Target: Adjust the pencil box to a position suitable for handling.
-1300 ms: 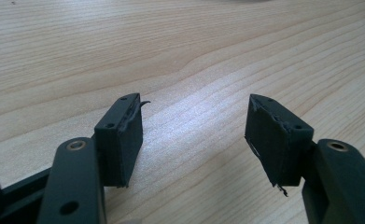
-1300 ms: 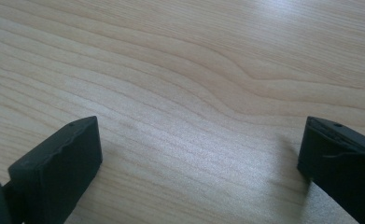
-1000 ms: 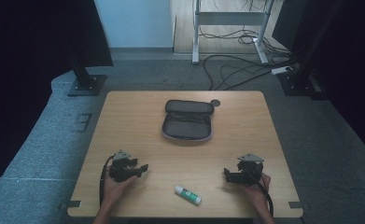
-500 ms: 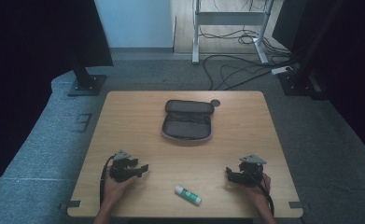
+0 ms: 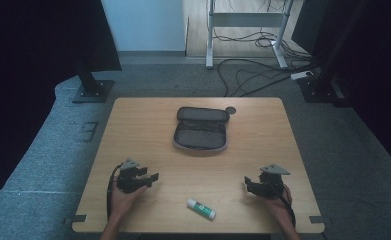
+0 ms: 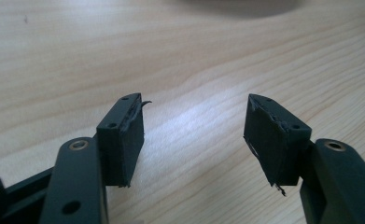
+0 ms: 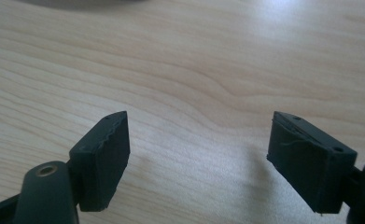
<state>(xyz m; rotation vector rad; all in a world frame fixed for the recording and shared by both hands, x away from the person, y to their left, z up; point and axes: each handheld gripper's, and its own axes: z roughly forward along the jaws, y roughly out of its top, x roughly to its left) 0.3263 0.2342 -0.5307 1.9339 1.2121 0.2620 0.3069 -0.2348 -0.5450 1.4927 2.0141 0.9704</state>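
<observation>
A grey pencil case (image 5: 201, 129) lies unzipped and open at the middle of the wooden table (image 5: 133, 120). A white and green glue stick (image 5: 201, 209) lies near the front edge, between the two hands. My left gripper (image 5: 152, 178) (image 6: 194, 135) rests low at the front left, pointing right, its jaws open over bare wood. At the front right, my right gripper (image 5: 248, 183) (image 7: 199, 154) points left. Its jaws are open and have just been closing, with nothing between them.
A small dark round disc (image 5: 231, 110) sits just behind the case's right corner. Past the table's far side are grey carpet, cables, a desk frame (image 5: 243, 20) and black stands (image 5: 90, 85).
The right gripper has edged slightly to the right. The left gripper, the case and the glue stick have kept still.
</observation>
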